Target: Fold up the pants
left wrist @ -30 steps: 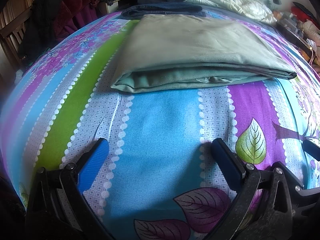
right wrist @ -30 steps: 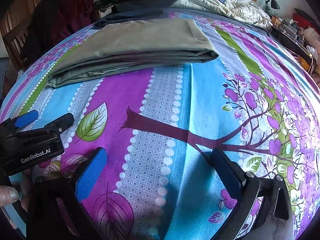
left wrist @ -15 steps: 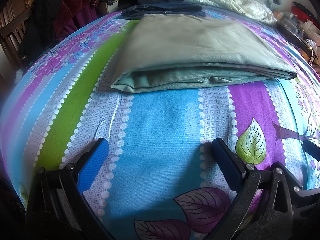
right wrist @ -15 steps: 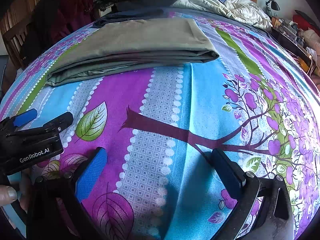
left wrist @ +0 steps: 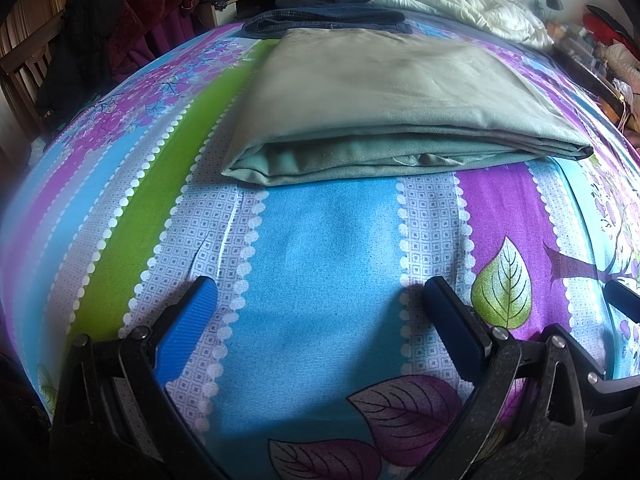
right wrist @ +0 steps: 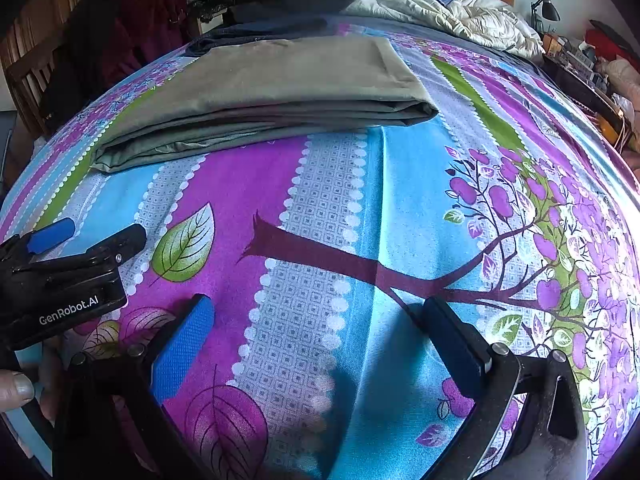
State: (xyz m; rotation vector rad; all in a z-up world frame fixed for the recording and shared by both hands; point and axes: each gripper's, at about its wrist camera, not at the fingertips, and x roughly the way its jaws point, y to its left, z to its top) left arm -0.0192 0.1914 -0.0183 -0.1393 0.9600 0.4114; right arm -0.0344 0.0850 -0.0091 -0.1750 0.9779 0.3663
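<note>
Grey-green pants (left wrist: 384,100) lie folded into a flat rectangle on the patterned bed sheet (left wrist: 320,260), their layered edges facing me. In the right wrist view the same pants (right wrist: 260,88) sit at the upper left. My left gripper (left wrist: 320,292) hovers open over the sheet, well short of the pants, with nothing between its blue pads. My right gripper (right wrist: 316,308) is open too, over the tree print, to the right of the left gripper (right wrist: 86,232), which shows at that view's left edge.
Dark blue jeans (left wrist: 328,20) lie just behind the pants. A white duvet (right wrist: 452,12) is bunched at the head of the bed. Dark clothes hang on a wooden chair (left wrist: 24,76) at the left. A cluttered side table (right wrist: 580,64) and lamp stand at the right.
</note>
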